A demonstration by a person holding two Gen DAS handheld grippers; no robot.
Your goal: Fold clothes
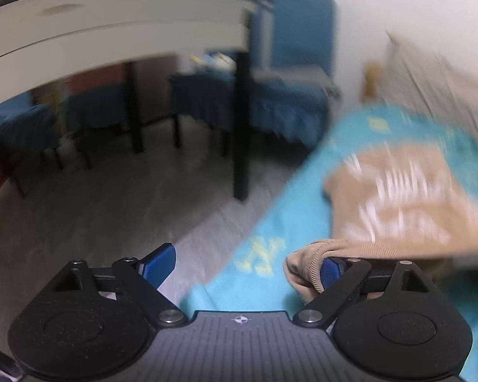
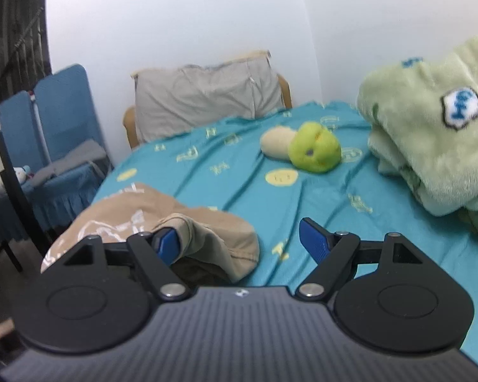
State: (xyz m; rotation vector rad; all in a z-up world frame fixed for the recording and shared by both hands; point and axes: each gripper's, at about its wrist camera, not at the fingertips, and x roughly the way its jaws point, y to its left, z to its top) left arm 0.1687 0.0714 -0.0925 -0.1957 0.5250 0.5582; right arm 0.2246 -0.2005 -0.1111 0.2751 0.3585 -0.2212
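A garment (image 2: 162, 222) lies on the bed (image 2: 239, 165) at its near left edge; a plush toy (image 2: 314, 151) sits farther back; a folded blanket (image 2: 430, 146) lies right; a pillow (image 2: 207, 102) stands behind; chairs (image 2: 57, 146) stand left.

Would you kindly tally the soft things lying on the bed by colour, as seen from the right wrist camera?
Tan: 1, the shirt
Green: 2, the plush toy and the blanket
Cream: 1, the small cushion beside the toy
Grey: 1, the pillow at the head
Total: 5
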